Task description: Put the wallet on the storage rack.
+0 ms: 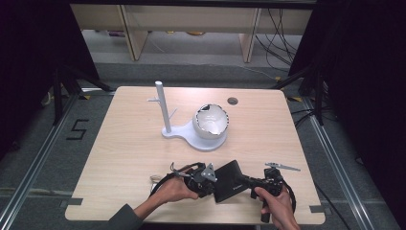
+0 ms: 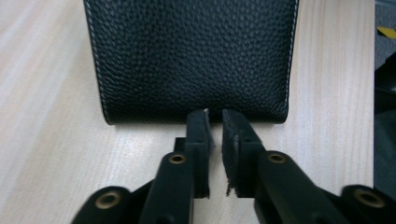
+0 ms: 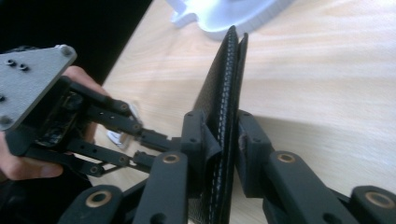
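A black leather wallet (image 1: 230,181) with white stitching is held off the table near the front edge, between the two grippers. My right gripper (image 1: 245,181) is shut on its right edge. In the right gripper view the jaws (image 3: 223,140) clamp the wallet (image 3: 223,93) edge-on. My left gripper (image 1: 213,181) sits against the wallet's left edge. In the left gripper view its jaws (image 2: 215,116) stand almost together, with their tips touching the near edge of the wallet (image 2: 194,56) and nothing seen between them. A hand holds each gripper.
A white stand (image 1: 191,139) with an upright post (image 1: 163,108) and a broken white shell-like bowl (image 1: 210,120) stands at the table's middle. A small grey metal piece (image 1: 282,166) lies right of the grippers. There is a round hole (image 1: 232,101) in the tabletop at the back.
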